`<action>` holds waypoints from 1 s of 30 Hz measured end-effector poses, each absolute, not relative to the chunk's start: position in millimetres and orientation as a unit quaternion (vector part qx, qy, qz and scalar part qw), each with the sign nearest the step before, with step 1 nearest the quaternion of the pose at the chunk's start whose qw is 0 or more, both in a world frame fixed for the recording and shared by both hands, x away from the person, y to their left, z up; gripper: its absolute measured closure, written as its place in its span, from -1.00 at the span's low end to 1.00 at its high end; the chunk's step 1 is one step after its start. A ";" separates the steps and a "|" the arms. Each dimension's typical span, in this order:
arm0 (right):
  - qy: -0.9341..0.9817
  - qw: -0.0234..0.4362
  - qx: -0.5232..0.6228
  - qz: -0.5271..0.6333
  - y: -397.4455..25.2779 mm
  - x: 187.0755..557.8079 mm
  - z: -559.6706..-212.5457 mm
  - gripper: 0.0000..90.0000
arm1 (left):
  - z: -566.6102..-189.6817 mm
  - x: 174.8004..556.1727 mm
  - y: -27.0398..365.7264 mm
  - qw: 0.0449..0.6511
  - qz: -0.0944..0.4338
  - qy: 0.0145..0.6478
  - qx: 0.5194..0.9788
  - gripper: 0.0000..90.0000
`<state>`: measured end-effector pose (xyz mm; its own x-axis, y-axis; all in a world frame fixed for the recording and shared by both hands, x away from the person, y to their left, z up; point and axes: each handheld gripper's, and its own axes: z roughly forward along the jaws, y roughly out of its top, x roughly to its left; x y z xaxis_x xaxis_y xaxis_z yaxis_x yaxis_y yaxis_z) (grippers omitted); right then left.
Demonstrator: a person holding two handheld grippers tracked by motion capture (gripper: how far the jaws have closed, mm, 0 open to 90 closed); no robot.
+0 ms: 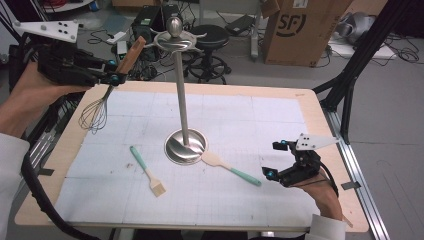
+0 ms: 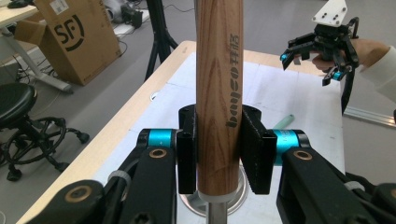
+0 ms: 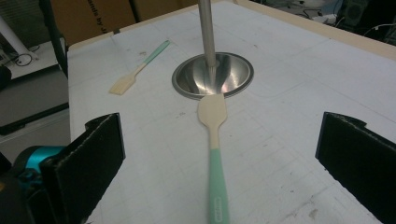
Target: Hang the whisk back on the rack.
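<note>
My left gripper (image 1: 116, 77) is shut on the wooden handle (image 2: 218, 93) of a wire whisk (image 1: 95, 114), held in the air over the table's far left corner with the wires hanging down. A steel hanging stand (image 1: 181, 90) rises from its round base (image 1: 186, 146) at the table's middle, with hooks at the top. A spatula with a teal handle (image 1: 231, 168) lies with its blade against the base, straight ahead between the pads (image 3: 88, 154) of my open right gripper (image 1: 276, 159). A teal-handled pastry brush (image 1: 147, 171) lies left of the base.
A white gridded mat (image 1: 260, 120) covers the wooden table. Behind the table stand a black stool (image 1: 210, 50), a cardboard box (image 1: 300, 30) and a black tripod leg (image 1: 350, 85). Cables lie on the floor.
</note>
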<state>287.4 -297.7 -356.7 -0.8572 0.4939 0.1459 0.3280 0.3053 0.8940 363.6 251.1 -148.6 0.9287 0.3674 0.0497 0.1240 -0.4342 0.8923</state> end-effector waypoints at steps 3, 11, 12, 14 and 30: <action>0.804 0.081 0.255 0.531 -298.0 287.3 -356.6 -1.00 | -150.6 365.4 248.2 0.511 0.115 0.147 0.839 0.56; 0.803 0.079 0.254 0.533 -298.0 287.6 -357.0 -1.00 | -155.8 369.9 240.9 0.510 0.109 0.148 0.841 0.56; 0.803 0.078 0.256 0.533 -297.8 287.5 -356.9 -1.00 | -156.2 370.5 240.3 0.508 0.107 0.146 0.842 0.56; 0.803 0.079 0.254 0.533 -297.4 288.1 -357.1 -1.00 | -156.8 371.6 238.5 0.507 0.106 0.143 0.843 0.56; 0.804 0.077 0.251 0.534 -296.0 289.5 -358.4 -1.00 | -165.0 377.5 215.2 0.503 0.089 0.129 0.850 0.57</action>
<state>289.5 -296.0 -358.4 -0.8623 0.4858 0.1432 0.3205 0.3045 0.8970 377.5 215.2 -165.0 0.9512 0.3080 0.0212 0.1297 -0.4612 0.8778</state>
